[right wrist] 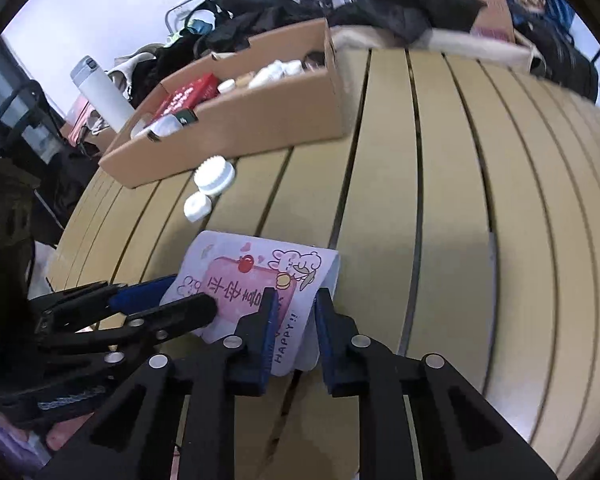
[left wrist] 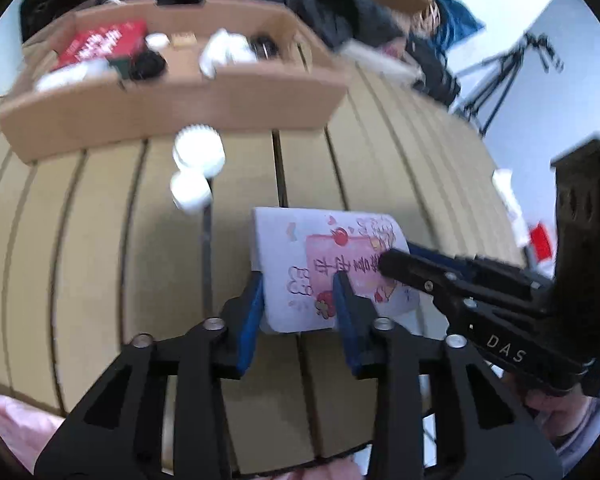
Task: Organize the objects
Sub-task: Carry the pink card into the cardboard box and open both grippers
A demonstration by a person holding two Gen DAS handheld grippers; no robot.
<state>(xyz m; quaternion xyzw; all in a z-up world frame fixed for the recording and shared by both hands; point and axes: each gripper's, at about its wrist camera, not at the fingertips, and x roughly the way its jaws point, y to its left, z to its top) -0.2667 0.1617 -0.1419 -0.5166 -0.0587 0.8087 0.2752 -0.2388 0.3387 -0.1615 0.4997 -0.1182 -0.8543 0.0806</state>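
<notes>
Nearest, a lavender pouch (left wrist: 300, 264) is gripped from two sides above the slatted table (left wrist: 100, 240). The left gripper (left wrist: 300, 284) is clamped on its near edge, blue pads (left wrist: 252, 312) pressed to either face. The right gripper (right wrist: 294, 308) is closed on the pouch's other corner, by the printed "HAPPY!!". Each gripper is seen reaching in across the other's view. Just beyond, two white caps (right wrist: 214, 176) are seen lying on the table, touching. Farther back, a cardboard box (right wrist: 236, 128) is filled with a red packet (right wrist: 184, 96) and small white items. Behind, a white flask (right wrist: 100, 92) is stood upright.
</notes>
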